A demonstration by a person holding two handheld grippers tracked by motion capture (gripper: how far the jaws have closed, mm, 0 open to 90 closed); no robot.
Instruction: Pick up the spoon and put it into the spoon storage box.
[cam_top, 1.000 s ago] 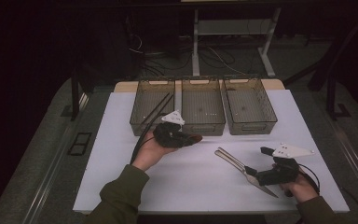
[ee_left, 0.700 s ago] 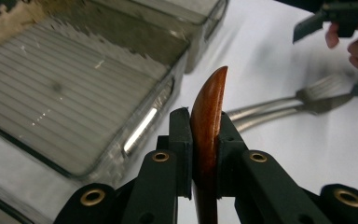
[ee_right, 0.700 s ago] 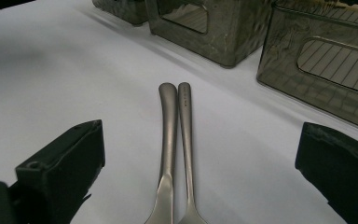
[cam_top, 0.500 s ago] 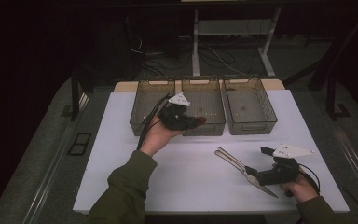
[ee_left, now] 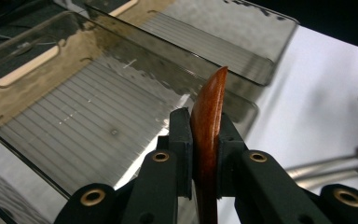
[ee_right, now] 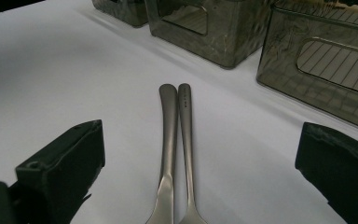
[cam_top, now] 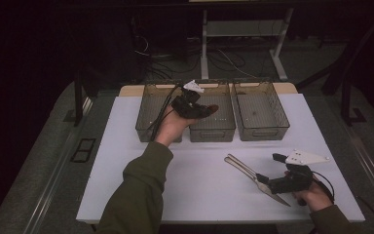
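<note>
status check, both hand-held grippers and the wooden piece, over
Left hand-held gripper shut on wooden piece, over middle bin. Right hand-held gripper open, astride two metal utensils on table. Nothing in the way.

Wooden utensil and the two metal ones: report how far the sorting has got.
Done: nothing lies in the three trays yet. In hand: the left gripper is shut on the wooden utensil above the middle tray. Left: two metal utensils lie on the table between the open right gripper jaws.
</note>
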